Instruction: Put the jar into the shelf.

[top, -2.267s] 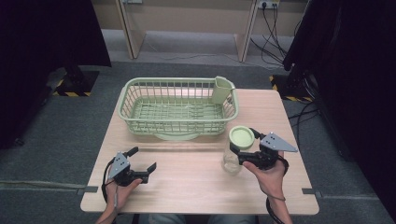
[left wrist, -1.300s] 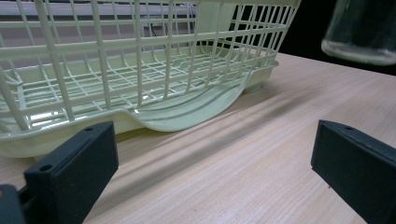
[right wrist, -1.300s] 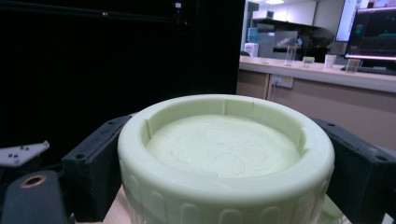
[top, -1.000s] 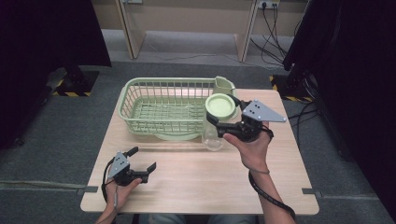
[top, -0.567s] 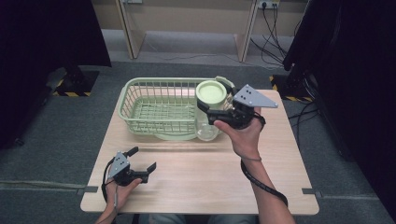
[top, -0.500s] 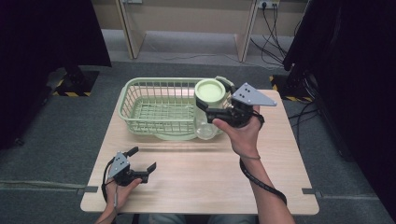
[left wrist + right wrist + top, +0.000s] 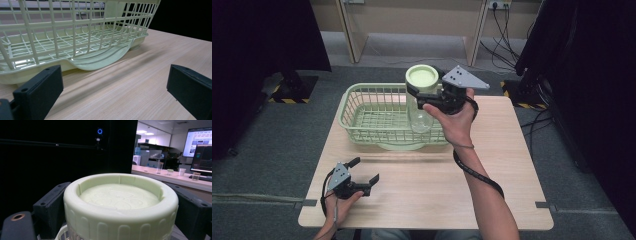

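A clear jar [image 7: 421, 116] with a pale green lid [image 7: 421, 78] hangs above the right part of the green wire basket [image 7: 362, 121]. My right gripper [image 7: 414, 91] is shut on the jar just under its lid, one black jaw on each side. In the right gripper view the lid [image 7: 121, 200] looms large between the two jaws. My left gripper [image 7: 365, 174] rests on the table's front left, open with nothing between its fingers. In the left gripper view the basket [image 7: 75, 40] stands just beyond the spread jaws.
The wooden table [image 7: 512, 165] has bare room in the middle and on the right. The basket's drip tray [image 7: 402, 146] juts toward the front. Cables [image 7: 502, 20] and table legs stand on the floor behind.
My right gripper has lifted the jar from the table's right side and carried it left and back, over the basket. The left gripper has stayed still.
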Demonstrator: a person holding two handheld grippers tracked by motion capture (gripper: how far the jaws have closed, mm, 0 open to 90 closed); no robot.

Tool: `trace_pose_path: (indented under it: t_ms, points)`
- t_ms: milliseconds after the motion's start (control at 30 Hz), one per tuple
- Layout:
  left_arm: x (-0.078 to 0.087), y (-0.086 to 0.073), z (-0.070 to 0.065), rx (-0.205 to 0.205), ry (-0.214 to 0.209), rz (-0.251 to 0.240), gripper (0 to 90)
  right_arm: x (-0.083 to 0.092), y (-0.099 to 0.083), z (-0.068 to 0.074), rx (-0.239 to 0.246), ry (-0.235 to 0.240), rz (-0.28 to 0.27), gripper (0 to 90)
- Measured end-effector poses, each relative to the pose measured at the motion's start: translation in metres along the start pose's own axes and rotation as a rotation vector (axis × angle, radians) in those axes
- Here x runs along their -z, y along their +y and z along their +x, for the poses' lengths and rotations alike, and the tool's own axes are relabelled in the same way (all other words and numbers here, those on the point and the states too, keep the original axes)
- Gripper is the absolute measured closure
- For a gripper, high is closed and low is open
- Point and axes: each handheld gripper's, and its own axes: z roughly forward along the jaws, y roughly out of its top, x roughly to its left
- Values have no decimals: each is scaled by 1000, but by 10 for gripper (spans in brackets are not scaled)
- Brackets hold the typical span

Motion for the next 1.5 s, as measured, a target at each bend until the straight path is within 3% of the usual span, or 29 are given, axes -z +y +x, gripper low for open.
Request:
trace_pose_path:
  t_ms: [200, 233, 300, 1000, 1500]
  points:
    - [0, 2, 4, -64, 18, -17, 2, -21, -1, -7, -14, -9, 16, 118]
    - [0, 0, 1, -9, 1, -3, 2, -24, -2, -8, -18, -11, 18, 118]
    - [0, 0, 0, 1, -2, -1, 2, -30, -3, -10, -25, -17, 20, 118]
    - [0, 0, 0, 0, -8, -1, 1, -79, -14, -41, -86, -97, 78, 117]
    - [0, 0, 1, 0, -17, -2, 1, -111, -57, -54, -130, -160, 101, 117]
